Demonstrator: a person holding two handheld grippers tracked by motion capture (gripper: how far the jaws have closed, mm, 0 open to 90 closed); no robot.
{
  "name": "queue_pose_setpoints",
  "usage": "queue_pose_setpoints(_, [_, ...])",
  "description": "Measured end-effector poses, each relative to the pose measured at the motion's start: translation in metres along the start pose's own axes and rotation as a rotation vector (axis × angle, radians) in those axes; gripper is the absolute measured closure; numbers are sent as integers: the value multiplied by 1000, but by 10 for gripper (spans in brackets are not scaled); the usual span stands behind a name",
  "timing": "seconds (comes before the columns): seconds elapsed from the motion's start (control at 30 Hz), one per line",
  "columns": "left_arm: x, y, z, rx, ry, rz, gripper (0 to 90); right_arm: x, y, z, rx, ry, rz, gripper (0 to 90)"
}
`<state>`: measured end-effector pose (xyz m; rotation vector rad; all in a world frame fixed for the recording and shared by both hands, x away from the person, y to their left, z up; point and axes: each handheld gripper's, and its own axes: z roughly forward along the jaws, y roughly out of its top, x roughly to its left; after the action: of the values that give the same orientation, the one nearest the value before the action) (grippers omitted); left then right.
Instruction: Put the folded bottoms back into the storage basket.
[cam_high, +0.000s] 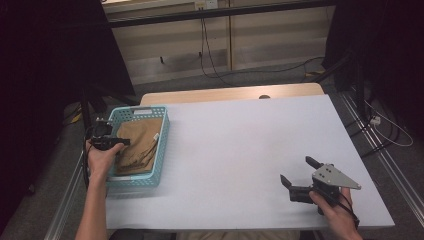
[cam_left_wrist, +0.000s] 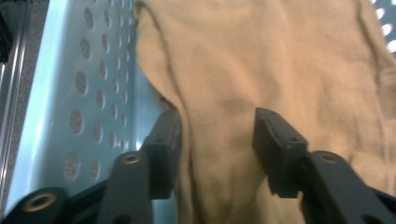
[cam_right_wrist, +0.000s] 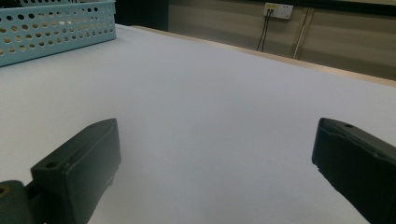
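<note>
The left claw (cam_left_wrist: 217, 140) was set apart astride a fold of tan cloth (cam_left_wrist: 280, 70) in the basket (cam_high: 161, 150); the right claw (cam_high: 298, 172) was held spread over the bare bench (cam_high: 240, 145). No writing could be read.

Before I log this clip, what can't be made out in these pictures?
- What the tan cloth in the basket is: it lies crumpled; the left gripper view is close and blurred.
- Whether the left gripper touches the cloth: its jaws straddle a fold, still apart.
- The basket floor: cloth covers it.
- The right gripper, open over the table: the high view doesn't settle whether it rests there.
</note>
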<state>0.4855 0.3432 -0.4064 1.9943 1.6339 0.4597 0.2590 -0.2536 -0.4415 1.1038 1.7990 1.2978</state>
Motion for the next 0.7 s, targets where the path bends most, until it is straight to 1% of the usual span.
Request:
queue_pose_setpoints(0.03, [-2,1,-1,-2,6,11,437,0,0,0,0,0,0,12])
queue_pose_setpoints(0.1, [-4,2,-3,-20,18,6,362,0,0,0,0,0,1,12])
queue_pose_setpoints(0.17, [-5,3,-6,-40,12,13,340,0,0,0,0,0,1,12])
queue_pose_setpoints(0.23, [-5,4,-8,-62,4,18,283,0,0,-1,-1,-1,2,12])
queue_pose_setpoints(0.27, [-5,5,-9,-79,6,9,261,0,0,-1,-1,-1,2,12])
queue_pose_setpoints(0.33, [-4,5,-10,-107,6,14,219,-1,0,0,0,1,3,12])
queue_pose_setpoints(0.37, [-2,5,-12,-102,3,26,199,-1,0,0,0,2,3,12])
queue_pose_setpoints(0.4, [-1,5,-13,-123,-8,3,181,-1,0,0,-1,3,4,12])
queue_pose_setpoints(0.43, [0,5,-13,-134,-16,-7,166,0,0,0,-1,4,4,12])
queue_pose_setpoints(0.47, [0,5,-13,-158,-27,-38,158,0,0,0,-1,5,3,12])
queue_pose_setpoints(0.5, [2,5,-15,-162,-36,-31,145,-1,0,0,-1,6,3,11])
queue_pose_setpoints(0.53, [3,5,-17,-178,-42,-48,126,-1,0,1,-1,6,3,11])
queue_pose_setpoints(0.57, [3,5,-18,-188,-48,-54,109,-1,-1,1,0,6,4,11])
queue_pose_setpoints(0.6, [5,6,-20,-203,-58,-50,95,-1,-1,1,0,6,4,12])
queue_pose_setpoints(0.63, [4,6,-21,-217,-60,-60,83,-1,-1,1,0,6,4,12])
queue_pose_setpoints(0.7, [5,6,-23,-236,-78,-50,64,-2,-1,0,0,4,3,12])
